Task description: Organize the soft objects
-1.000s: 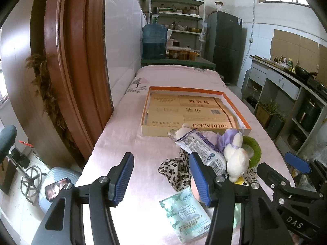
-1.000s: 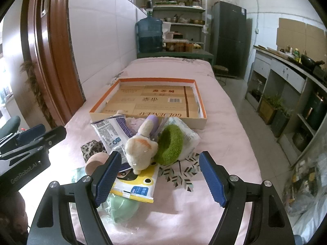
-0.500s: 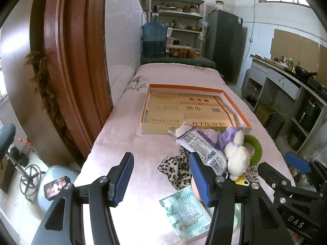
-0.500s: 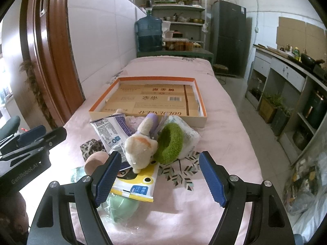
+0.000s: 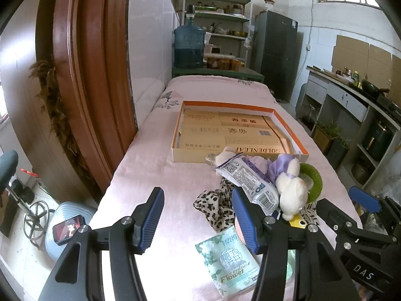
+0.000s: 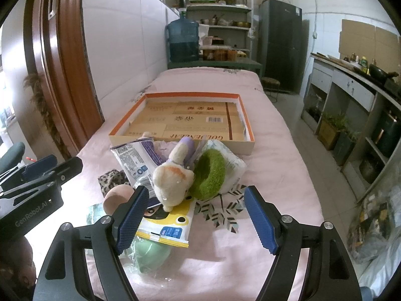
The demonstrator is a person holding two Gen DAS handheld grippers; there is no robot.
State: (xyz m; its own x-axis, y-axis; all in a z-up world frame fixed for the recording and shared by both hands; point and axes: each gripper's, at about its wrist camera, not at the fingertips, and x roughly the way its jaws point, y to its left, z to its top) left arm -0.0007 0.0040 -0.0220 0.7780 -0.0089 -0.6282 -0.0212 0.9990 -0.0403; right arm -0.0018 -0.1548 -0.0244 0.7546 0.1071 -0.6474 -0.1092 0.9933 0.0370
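Note:
A heap of soft things lies on the pink cloth in front of a shallow orange-rimmed cardboard box (image 5: 290, 128) (image 6: 246, 123). In it are a white plush toy (image 5: 290, 190) (image 6: 173, 178), a green fuzzy ring (image 5: 313, 179) (image 6: 208, 173), a blue-and-white packet (image 5: 248, 178) (image 6: 135, 158), a leopard-print cloth (image 5: 215, 205) (image 6: 111, 178), a mint "Flower" tissue pack (image 5: 228, 260) and a yellow cartoon packet (image 6: 170, 225). My left gripper (image 5: 198, 218) hovers open at the heap's left edge, holding nothing. My right gripper (image 6: 194, 217) is open over the heap's near side, empty.
The long pink-covered table (image 5: 155, 165) runs between a white tiled wall with a brown door frame (image 5: 82, 75) on the left and a floor aisle with grey counters (image 6: 351, 87) on the right. Beyond the box stand a blue water jug (image 5: 189, 46) and shelves.

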